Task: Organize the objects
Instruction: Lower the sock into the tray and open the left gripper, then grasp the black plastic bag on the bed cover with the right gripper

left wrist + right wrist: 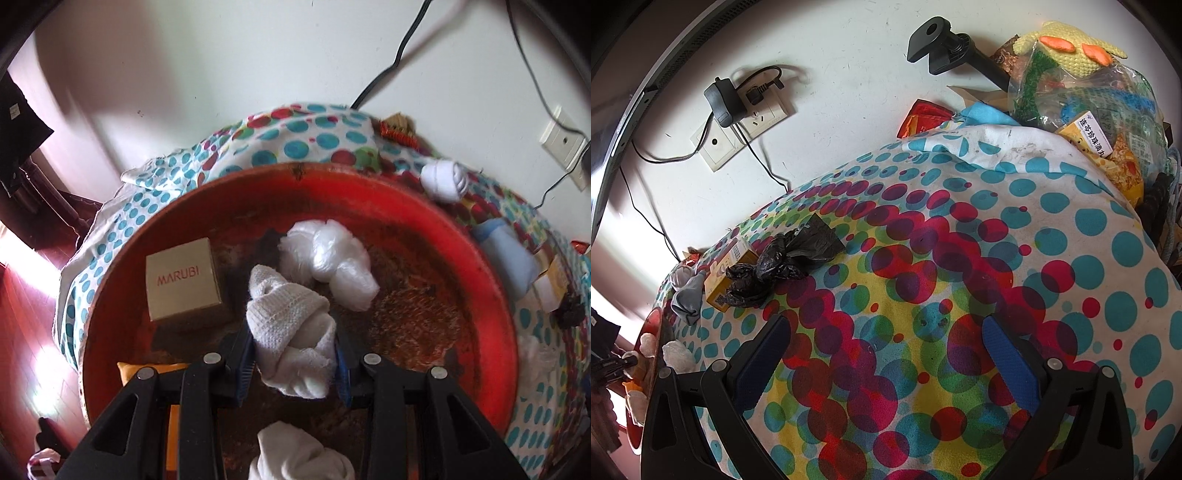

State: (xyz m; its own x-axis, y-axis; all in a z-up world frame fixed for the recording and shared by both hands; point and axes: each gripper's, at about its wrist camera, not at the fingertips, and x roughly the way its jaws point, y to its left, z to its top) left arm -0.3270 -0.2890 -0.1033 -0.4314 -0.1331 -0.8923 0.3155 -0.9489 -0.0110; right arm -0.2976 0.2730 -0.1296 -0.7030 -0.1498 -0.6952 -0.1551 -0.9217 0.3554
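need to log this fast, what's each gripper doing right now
left gripper: shut on the rolled white knitted sock, over the round red tray.
right gripper: open, holding nothing, above the dotted cloth.

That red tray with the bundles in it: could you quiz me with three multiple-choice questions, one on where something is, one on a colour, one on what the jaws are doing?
1. Where is the gold MARUBI box?
A. inside the red tray
B. on the floor
C. on the dotted cloth

2. What colour is the knotted bag on the dotted cloth?
A. white
B. black
C. blue

3. What is the left gripper doing?
A. standing open and empty
B. shut on the white sock bundle
C. shut on the box

Answers: 1 A, the box sits on the tray's floor; 2 B, it is dark and glossy; 3 B, the blue pads press both sides of the bundle.
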